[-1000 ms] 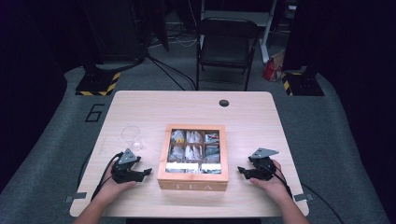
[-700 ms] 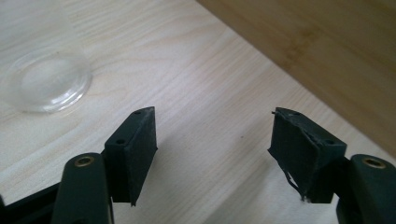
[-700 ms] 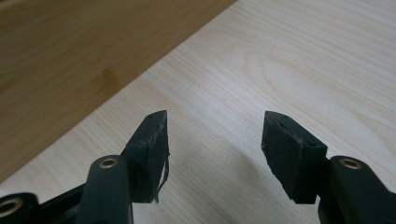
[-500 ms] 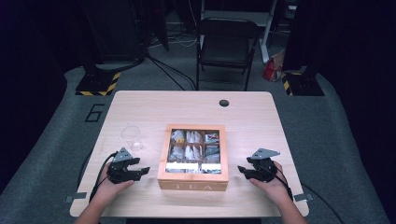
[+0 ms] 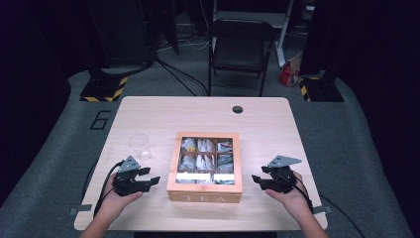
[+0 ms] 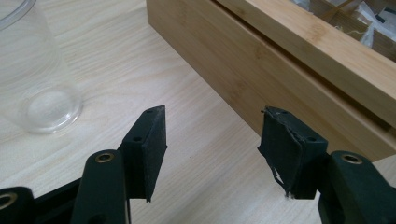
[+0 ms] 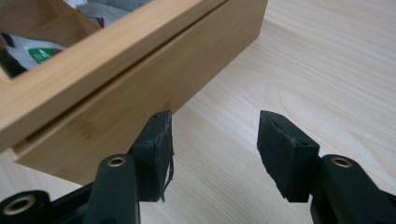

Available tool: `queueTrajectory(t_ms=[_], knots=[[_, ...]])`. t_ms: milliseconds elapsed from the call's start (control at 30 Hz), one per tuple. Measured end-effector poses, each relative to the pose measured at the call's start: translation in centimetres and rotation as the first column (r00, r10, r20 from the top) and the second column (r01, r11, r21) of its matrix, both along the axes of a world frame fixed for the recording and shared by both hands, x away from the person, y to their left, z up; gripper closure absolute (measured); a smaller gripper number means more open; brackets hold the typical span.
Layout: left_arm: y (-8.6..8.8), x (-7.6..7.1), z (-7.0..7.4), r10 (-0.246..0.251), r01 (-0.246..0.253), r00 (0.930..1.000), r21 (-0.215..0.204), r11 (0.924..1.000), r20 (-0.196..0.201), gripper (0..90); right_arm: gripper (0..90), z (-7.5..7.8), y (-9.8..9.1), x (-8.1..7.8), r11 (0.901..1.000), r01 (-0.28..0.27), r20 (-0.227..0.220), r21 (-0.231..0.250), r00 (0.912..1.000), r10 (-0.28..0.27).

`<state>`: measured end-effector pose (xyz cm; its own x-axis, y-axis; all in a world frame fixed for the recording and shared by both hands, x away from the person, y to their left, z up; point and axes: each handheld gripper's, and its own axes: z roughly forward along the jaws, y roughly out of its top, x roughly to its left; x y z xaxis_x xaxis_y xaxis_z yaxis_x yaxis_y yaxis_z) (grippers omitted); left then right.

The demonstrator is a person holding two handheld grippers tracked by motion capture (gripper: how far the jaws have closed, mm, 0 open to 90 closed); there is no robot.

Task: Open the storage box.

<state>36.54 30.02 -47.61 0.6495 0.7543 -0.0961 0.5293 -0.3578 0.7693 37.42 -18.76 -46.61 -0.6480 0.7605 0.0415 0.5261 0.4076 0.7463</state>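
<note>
**Between two open grippers, the tea box waits**

At the table's near edge, dead centre, sits the wooden tea box [image 5: 204, 168], its lid shut, sachets visible through the clear window in six compartments, the word TEA on the front wall facing the person. It lies square to the table, a touch deeper than it is wide, so its two side walls run away from the person, and those side walls are what each hand faces.

Left side first: the left gripper [image 5: 151, 180] points inward at the box's left wall, just beside it but not touching. From the left gripper view the bamboo wall [image 6: 261, 70] lies ahead and off to the right of the jaws, slanting across the frame, with bare tabletop between the pads. Those jaws have just been closing in a little, yet they stand apart with nothing in them.

Over to the right gripper [image 5: 257, 179]: it mirrors the other, aimed at the right wall, and sits slightly further off, so the left looks marginally nearer. In the right gripper view the box [image 7: 116, 88] is ahead and to the left, the lid seam plain to see; these jaws too have just narrowed, and they grasp nothing.

Further out, a clear plastic cup [image 5: 139, 145] stands upright on the table [image 5: 277, 124], beyond the left hand and well clear of the box.

My read: a two-sided approach, likely the lid.
</note>
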Motion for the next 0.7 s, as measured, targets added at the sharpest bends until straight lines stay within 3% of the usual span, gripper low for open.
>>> queueTrajectory(t_ms=[200, 333, 700], knots=[[-0.3, -0.5, 0.9, -0.001, 0.001, 1.0, -0.005, 1.0, 0.008, 42.3, 47.4, 1.1, 0.2, -0.9, 0.9996, -0.023, 0.03, -0.014, 0.9993, 0.024], [-0.5, -1.0, 1.6, 0.004, -0.004, 0.9999, -0.023, 0.9997, 0.012, 42.9, 48.6, 1.7, 0.3, -1.6, 0.9995, -0.032, 0.047, 0.008, 0.9984, 0.031], [-1.5, -3.0, 2.5, -0.039, 0.04, 0.9987, -0.029, 0.9988, 0.033, 47.3, 53.5, 2.5, 1.5, -3.4, 0.9935, -0.109, 0.05, 0.03, 0.9929, 0.108]])
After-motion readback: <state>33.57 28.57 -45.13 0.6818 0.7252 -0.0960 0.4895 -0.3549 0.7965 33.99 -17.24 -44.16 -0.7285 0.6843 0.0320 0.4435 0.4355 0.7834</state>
